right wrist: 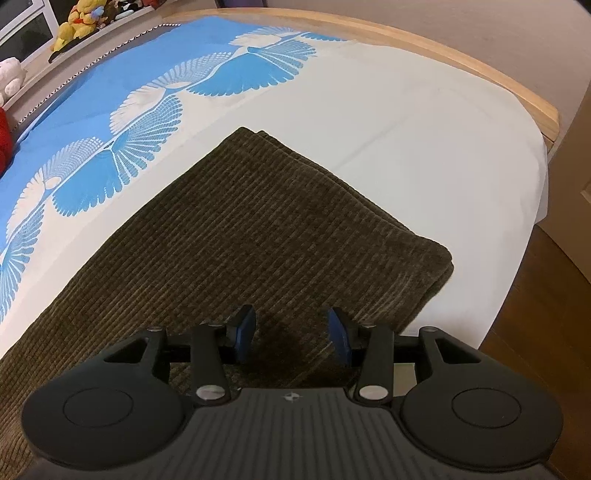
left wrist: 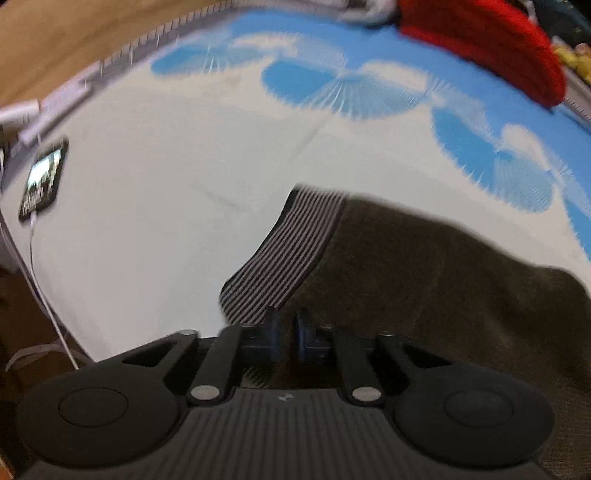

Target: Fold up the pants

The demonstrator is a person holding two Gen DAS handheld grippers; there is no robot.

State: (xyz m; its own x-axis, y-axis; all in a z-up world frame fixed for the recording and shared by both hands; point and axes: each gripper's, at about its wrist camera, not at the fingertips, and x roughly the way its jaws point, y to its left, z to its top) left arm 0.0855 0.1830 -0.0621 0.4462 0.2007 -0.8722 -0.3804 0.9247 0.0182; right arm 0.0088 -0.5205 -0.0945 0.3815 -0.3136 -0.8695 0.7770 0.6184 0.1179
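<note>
Dark olive corduroy pants [right wrist: 258, 229] lie flat on a bed with a white and blue sheet [right wrist: 406, 122]. In the right wrist view the leg ends lie stacked, pointing to the far corner. My right gripper [right wrist: 291, 332] is open just above the cloth near its front edge, holding nothing. In the left wrist view, which is blurred, the pants [left wrist: 424, 277] show their striped grey waistband [left wrist: 288, 258]. My left gripper [left wrist: 286, 334] has its blue pads nearly together over the pants by the waistband; whether cloth is pinched between them is unclear.
A phone [left wrist: 42, 181] with a white cable lies on the bed's left side. A red knitted item [left wrist: 487, 44] lies at the far right. Plush toys [right wrist: 77, 26] sit on a ledge behind the bed. A wooden bed frame [right wrist: 480, 74] borders the mattress; wooden floor [right wrist: 535, 332] lies at right.
</note>
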